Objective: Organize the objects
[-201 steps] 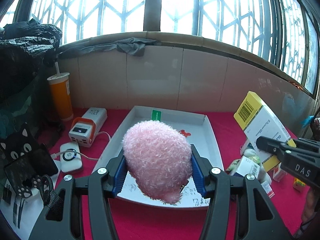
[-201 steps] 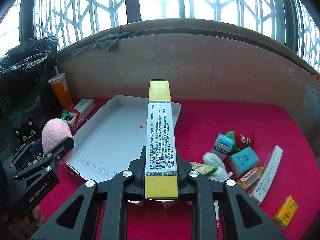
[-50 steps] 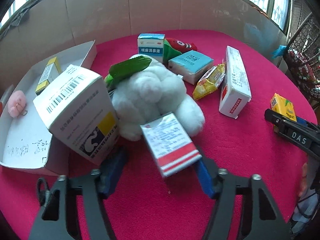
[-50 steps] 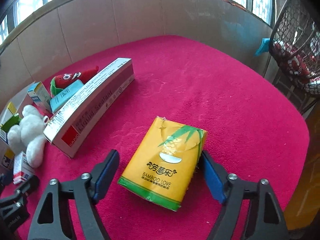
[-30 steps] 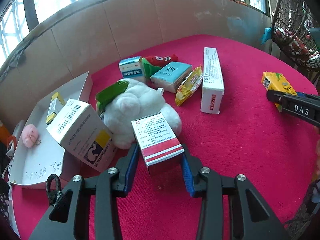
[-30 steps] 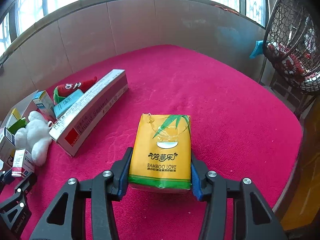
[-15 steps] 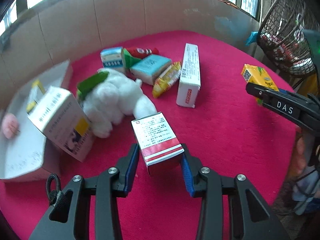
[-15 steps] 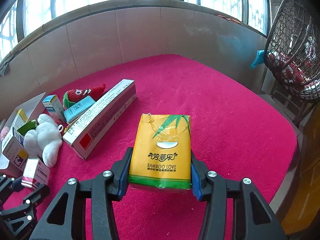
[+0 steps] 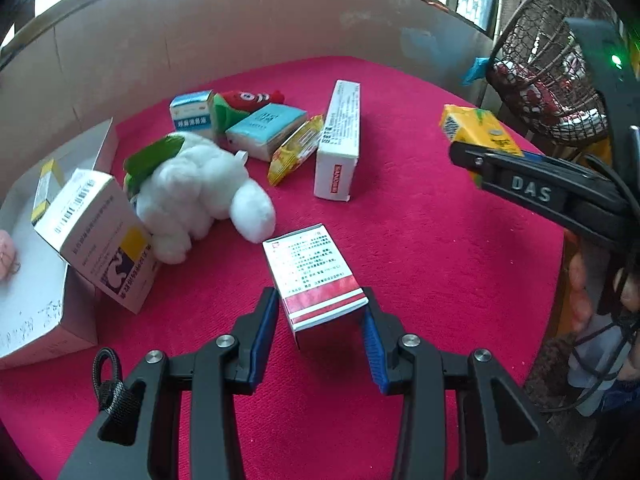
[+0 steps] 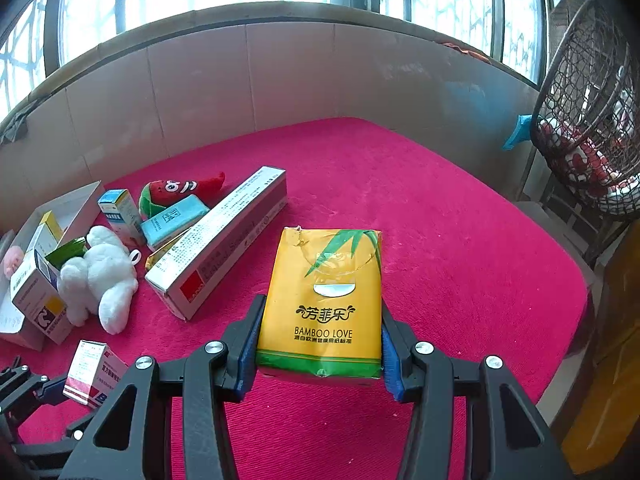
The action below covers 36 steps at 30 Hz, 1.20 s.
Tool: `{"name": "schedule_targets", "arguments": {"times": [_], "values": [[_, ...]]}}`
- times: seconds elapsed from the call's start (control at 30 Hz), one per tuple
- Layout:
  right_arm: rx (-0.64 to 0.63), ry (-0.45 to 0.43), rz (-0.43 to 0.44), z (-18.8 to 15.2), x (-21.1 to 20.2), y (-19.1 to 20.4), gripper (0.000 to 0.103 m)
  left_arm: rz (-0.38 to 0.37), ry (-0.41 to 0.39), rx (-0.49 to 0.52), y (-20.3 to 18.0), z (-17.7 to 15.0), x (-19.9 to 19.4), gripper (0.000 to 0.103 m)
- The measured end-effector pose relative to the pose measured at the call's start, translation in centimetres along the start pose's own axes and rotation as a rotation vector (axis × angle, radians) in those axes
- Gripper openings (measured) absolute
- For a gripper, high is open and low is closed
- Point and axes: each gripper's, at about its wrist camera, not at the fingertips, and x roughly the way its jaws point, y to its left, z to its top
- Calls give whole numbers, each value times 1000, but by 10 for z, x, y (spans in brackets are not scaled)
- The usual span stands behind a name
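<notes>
My left gripper [image 9: 320, 320] is shut on a small red-and-white medicine box [image 9: 312, 276] and holds it above the red cloth. My right gripper [image 10: 320, 344] is shut on a yellow tissue pack [image 10: 324, 300], lifted off the cloth; that pack also shows in the left wrist view [image 9: 476, 132]. The white tray [image 9: 24, 292] lies at the left and holds a pink pompom [image 9: 6, 248] and a yellow-ended box [image 9: 44, 184]. A white plush toy [image 9: 196, 192], a long white box [image 9: 338, 144] and several small boxes lie on the cloth.
A larger white box [image 9: 96, 236] leans against the tray's edge. A red plush chili [image 10: 180, 192], blue boxes [image 10: 172, 216] and a yellow snack packet [image 9: 296, 148] sit behind the plush. A wire basket [image 10: 592, 120] stands at the right. A low wall borders the table's far side.
Both grippers closed on their items about a second ago and have lifted them. The left gripper has drawn back from the plush toy with the medicine box.
</notes>
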Motion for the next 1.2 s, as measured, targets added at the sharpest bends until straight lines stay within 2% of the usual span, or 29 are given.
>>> {"name": "schedule_targets", "arguments": {"times": [0.83,1.2], "values": [[-111,-39,-38,6,-22,44,53,-75,-65,-18,8,-2,-16,39],[-173,-80,-36,10,-37,74,53,-71,-115,-39,18,-8,-29,40]]}}
